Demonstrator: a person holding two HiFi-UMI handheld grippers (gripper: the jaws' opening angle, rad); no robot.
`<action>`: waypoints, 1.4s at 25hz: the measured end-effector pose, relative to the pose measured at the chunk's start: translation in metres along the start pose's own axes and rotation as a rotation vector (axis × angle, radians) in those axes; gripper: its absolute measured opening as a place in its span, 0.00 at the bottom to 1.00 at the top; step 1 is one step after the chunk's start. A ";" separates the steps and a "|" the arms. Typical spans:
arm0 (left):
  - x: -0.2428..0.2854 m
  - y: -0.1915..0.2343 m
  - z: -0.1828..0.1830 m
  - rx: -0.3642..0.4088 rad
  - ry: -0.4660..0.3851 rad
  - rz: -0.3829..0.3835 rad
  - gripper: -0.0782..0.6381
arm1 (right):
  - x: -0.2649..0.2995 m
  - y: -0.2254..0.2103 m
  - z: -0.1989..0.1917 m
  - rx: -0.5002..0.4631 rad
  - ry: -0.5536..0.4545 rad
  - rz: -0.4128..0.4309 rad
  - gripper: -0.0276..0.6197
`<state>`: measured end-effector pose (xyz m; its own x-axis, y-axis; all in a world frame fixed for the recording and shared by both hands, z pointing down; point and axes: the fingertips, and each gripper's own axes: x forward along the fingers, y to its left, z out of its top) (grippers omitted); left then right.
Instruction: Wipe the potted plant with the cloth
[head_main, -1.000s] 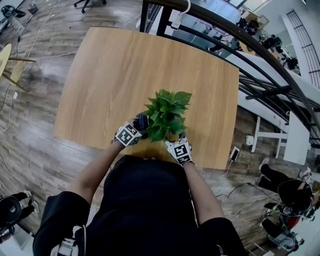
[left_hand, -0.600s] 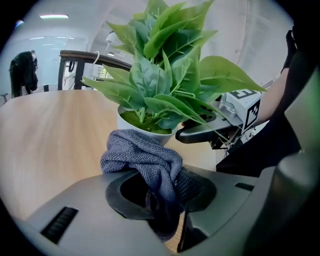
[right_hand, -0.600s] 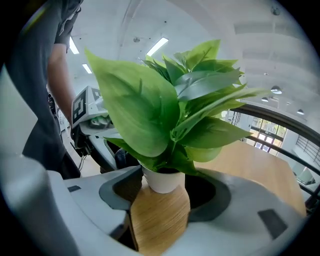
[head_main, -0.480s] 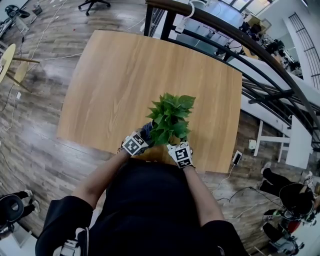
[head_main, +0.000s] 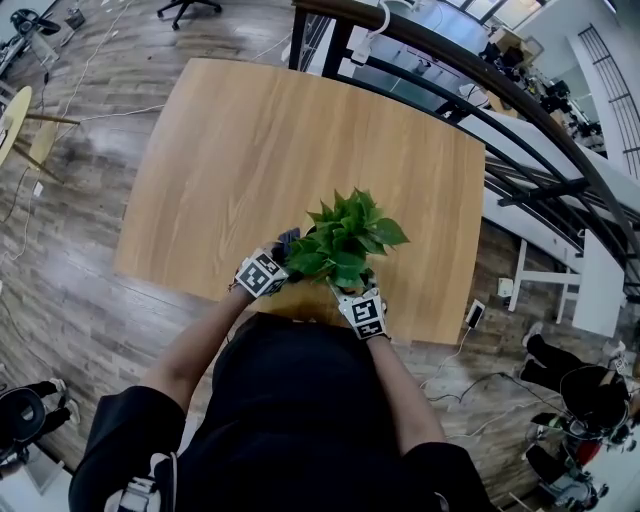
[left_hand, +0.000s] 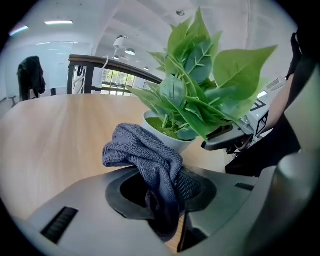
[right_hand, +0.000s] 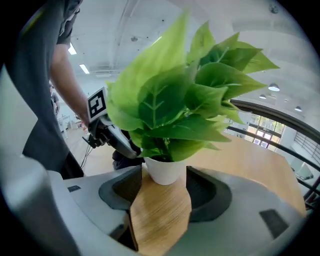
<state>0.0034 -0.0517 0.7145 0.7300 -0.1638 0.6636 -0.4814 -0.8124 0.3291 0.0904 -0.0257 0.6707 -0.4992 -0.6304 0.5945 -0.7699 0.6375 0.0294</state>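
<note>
A green leafy potted plant (head_main: 345, 240) in a white pot (right_hand: 165, 170) stands near the front edge of the wooden table (head_main: 230, 150). My left gripper (left_hand: 162, 182) is shut on a bunched grey cloth (left_hand: 145, 152), which it holds against the pot's left side under the leaves. In the head view the cloth (head_main: 288, 240) shows just left of the foliage, beyond the left gripper (head_main: 276, 260). My right gripper (right_hand: 165, 176) has its jaws around the pot's base from the near side. It shows as the right gripper (head_main: 356, 292) in the head view.
The table's near edge runs just behind both grippers, and my body stands against it. A dark curved railing (head_main: 520, 110) passes behind the table's far right corner. Wood floor (head_main: 60, 280) lies to the left, with a chair (head_main: 20, 130) at the far left.
The plant has turned, its large leaves now pointing right. My left gripper with the cloth dipped toward me, then moved back up and left beside the foliage. The right gripper barely moved.
</note>
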 end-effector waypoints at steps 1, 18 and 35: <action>0.000 0.002 0.001 0.001 0.001 0.005 0.31 | 0.000 -0.006 0.001 0.013 -0.004 -0.014 0.44; 0.002 -0.031 0.001 0.106 0.007 -0.046 0.31 | 0.013 -0.005 0.019 0.006 -0.025 -0.022 0.44; -0.004 0.016 0.010 0.026 -0.026 0.058 0.31 | 0.006 -0.006 0.014 0.070 -0.026 -0.009 0.44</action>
<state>-0.0018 -0.0694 0.7105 0.7138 -0.2252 0.6632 -0.5108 -0.8152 0.2729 0.0871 -0.0395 0.6626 -0.5018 -0.6478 0.5732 -0.7999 0.5998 -0.0223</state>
